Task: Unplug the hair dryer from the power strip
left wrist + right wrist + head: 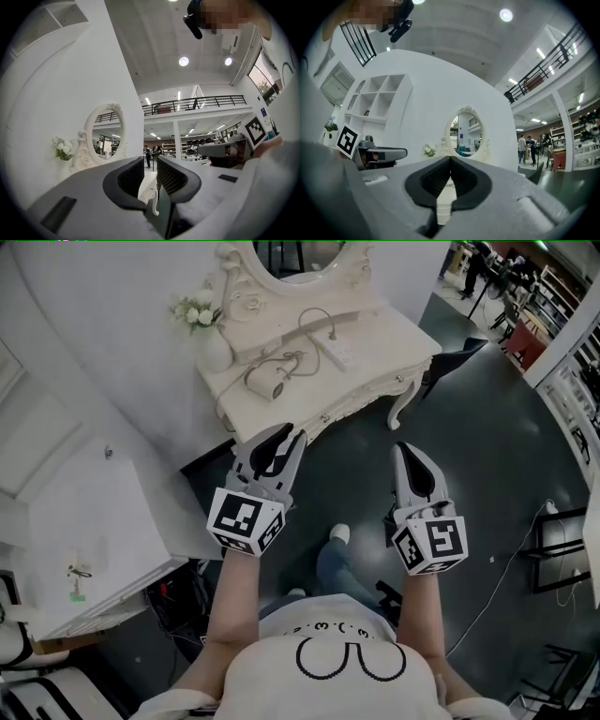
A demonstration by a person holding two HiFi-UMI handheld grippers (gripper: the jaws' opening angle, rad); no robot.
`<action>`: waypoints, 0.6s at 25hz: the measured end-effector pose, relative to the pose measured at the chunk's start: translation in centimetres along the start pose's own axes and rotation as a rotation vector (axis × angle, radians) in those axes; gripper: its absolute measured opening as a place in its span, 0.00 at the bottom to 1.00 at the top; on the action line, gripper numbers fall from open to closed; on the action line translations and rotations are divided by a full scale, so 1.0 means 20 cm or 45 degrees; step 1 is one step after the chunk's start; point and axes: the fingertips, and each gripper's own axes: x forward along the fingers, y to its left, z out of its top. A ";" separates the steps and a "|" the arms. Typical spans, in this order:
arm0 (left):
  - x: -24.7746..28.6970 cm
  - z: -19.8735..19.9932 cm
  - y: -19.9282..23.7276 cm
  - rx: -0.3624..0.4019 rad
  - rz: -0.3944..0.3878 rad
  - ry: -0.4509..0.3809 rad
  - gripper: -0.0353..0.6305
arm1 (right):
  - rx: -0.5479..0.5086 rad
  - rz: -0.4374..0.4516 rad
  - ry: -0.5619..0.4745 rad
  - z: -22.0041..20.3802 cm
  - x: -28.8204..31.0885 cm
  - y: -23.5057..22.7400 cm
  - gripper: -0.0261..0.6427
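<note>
At the far left of the cream carved dressing table point(398, 336) we see a white vase of white flowers point(203, 322), with the oval mirror point(298, 257) behind it. Just right of the vase, the cream hair dryer point(267, 382) lies on the tabletop, its pale cord point(314, 317) looping towards the long white power strip point(339, 352) near the middle. The plug is too small for us to tell whether it is seated.

Our left gripper point(289, 435) hangs in front of the table's near edge, well short of the dryer. In the left gripper view its jaws stand apart, with nothing between them point(150, 161). Further right, our right gripper point(405, 448) is held over the dark floor point(487, 437), clear of the table. Its jaws are pressed together and empty point(450, 159). Both point towards the table.
</note>
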 end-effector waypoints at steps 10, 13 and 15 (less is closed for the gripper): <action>0.69 -0.13 0.17 -0.002 0.071 0.070 0.31 | 0.087 0.101 0.013 -0.09 0.57 -0.55 0.04; 0.92 -0.16 0.22 0.010 0.101 0.088 0.31 | 0.093 0.159 0.017 -0.09 0.73 -0.71 0.04; 1.05 -0.18 0.23 0.012 0.120 0.094 0.31 | 0.106 0.184 0.032 -0.11 0.81 -0.82 0.04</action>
